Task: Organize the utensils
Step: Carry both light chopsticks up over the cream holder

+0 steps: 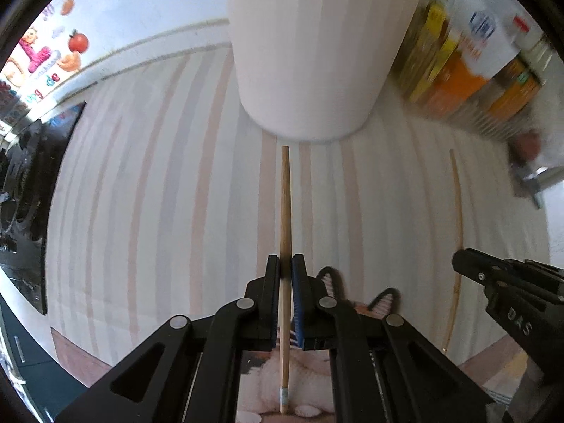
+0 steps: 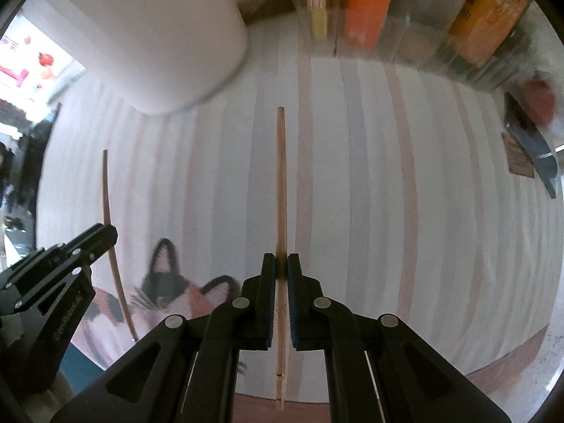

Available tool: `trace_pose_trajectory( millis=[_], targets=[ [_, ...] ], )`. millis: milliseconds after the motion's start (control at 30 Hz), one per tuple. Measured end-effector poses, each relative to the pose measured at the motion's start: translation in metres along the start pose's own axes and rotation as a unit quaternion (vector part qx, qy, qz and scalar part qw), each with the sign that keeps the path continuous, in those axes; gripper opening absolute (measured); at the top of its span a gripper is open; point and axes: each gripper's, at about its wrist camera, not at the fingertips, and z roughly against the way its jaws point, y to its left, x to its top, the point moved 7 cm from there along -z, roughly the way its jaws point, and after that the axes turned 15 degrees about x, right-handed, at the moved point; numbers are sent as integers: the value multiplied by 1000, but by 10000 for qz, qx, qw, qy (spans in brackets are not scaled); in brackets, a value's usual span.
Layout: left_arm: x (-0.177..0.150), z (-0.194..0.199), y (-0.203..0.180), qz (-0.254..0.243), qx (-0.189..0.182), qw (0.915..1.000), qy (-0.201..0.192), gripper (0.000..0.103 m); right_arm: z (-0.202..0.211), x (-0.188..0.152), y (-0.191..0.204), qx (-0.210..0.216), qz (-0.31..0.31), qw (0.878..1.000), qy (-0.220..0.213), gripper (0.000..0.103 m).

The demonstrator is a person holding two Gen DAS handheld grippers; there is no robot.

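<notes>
My left gripper (image 1: 286, 264) is clamped on one wooden chopstick (image 1: 284, 211), which runs up the frame's centre toward the white cup (image 1: 310, 53) at top – my right gripper (image 2: 281, 264) pinches a second chopstick (image 2: 280, 183) likewise (cup at its upper left), both over the striped cloth (image 1: 158, 194)

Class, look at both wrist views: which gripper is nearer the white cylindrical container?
Left. The left gripper has the white container straight ahead of its chopstick; the right gripper has it off to its left.
</notes>
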Motion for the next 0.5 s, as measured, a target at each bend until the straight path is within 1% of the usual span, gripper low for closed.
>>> trace_pose_trajectory(
  millis=[133, 167, 267, 333, 367, 433, 500],
  targets=[
    [10, 44, 21, 252, -172, 9986, -440, 4, 25, 7, 5, 218, 52, 9994, -271, 7],
    [17, 58, 25, 315, -215, 9977, -562, 4, 34, 9, 7, 271, 57, 9989, -370, 7],
    [34, 100, 40, 561, -355, 9928, -998, 4, 62, 19, 16, 427, 108, 9965, -705, 7],
    [46, 130, 54, 726, -477, 9877, -1300, 4, 86, 28, 30, 552, 171, 9935, -982, 7],
    [54, 150, 62, 821, -552, 9838, -1496, 4, 94, 32, 35, 611, 197, 9919, -1101, 7],
    [68, 175, 78, 949, -644, 9772, -1786, 4, 122, 47, 48, 740, 291, 9869, -1407, 7],
    [86, 208, 91, 1108, -766, 9681, -2111, 4, 146, 62, 59, 877, 378, 9817, -1646, 7]
  ],
)
